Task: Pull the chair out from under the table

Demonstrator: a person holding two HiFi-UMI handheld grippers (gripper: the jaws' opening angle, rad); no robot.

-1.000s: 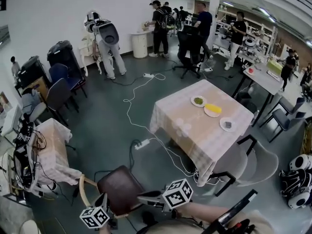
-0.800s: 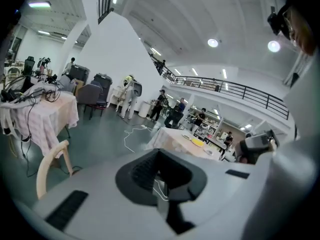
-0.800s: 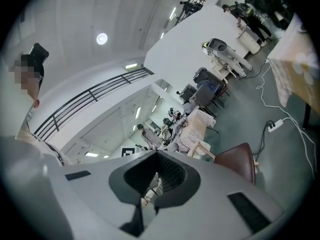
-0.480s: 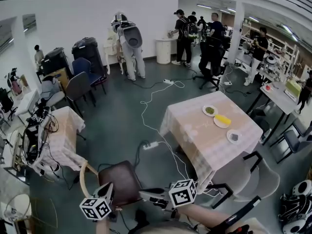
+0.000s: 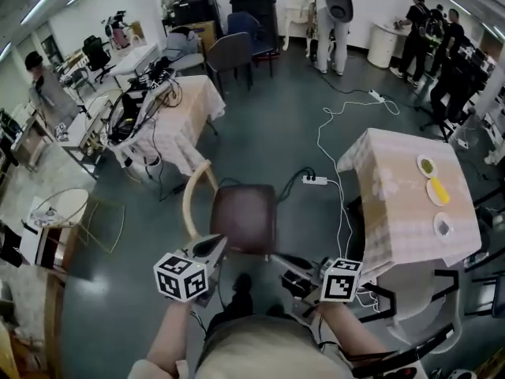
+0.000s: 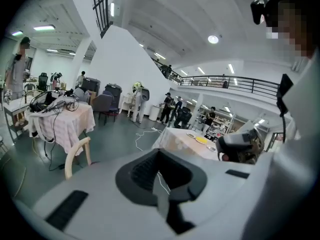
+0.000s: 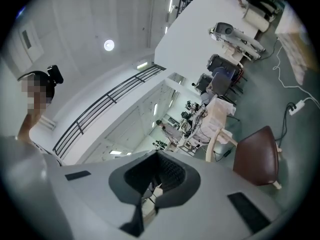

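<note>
Busy workshop, grey floor [image 5: 260, 117]. The chair [image 5: 245, 215] stands free at nine o'clock from the table [image 5: 394, 188], so it looks already pulled clear. At its six o'clock, the left gripper [image 5: 215, 245] and right gripper [image 5: 278, 259] hover closed and empty.
</note>
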